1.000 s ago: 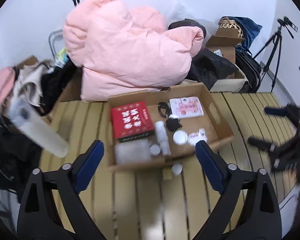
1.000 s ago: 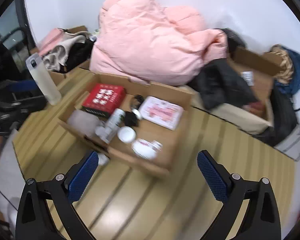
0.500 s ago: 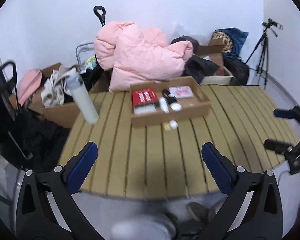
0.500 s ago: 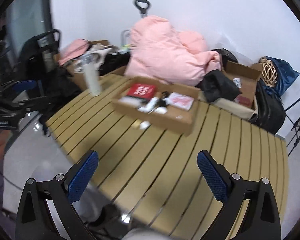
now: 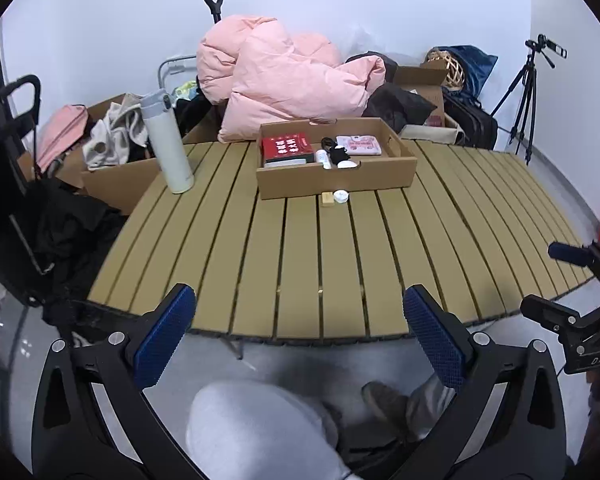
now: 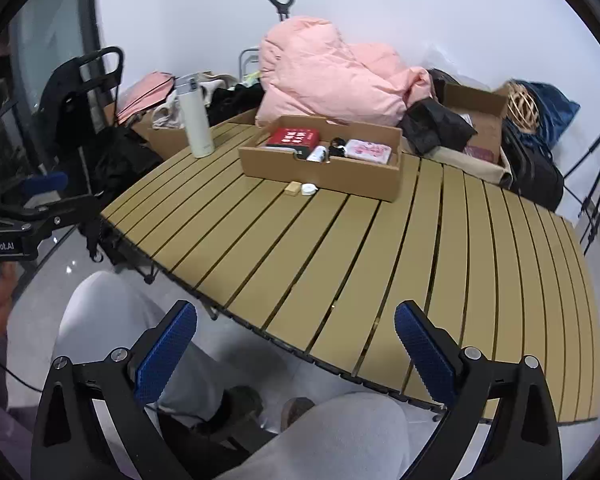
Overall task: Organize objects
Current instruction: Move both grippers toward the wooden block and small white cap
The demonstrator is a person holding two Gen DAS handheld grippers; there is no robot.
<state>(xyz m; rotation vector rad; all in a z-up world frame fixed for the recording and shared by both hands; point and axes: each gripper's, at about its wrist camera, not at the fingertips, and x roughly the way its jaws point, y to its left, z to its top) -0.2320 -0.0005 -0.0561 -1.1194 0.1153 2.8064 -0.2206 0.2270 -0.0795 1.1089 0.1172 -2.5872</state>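
Both your left gripper (image 5: 298, 330) and right gripper (image 6: 296, 338) gape wide, empty, off the table (image 5: 340, 272); reaching far risks knocking the bottle (image 5: 166, 140).

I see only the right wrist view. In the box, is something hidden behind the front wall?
Observer: Yes. The left wrist view shows a white round lid in the box, just behind that wall, beside the bottle.
Operator: Of the tripod at the far right I see only legs. What is on top?
Observer: A small camera sits on the tripod.
Operator: Does the left gripper hold anything?
Observer: No. The left gripper is open and empty, above the near edge of the table.
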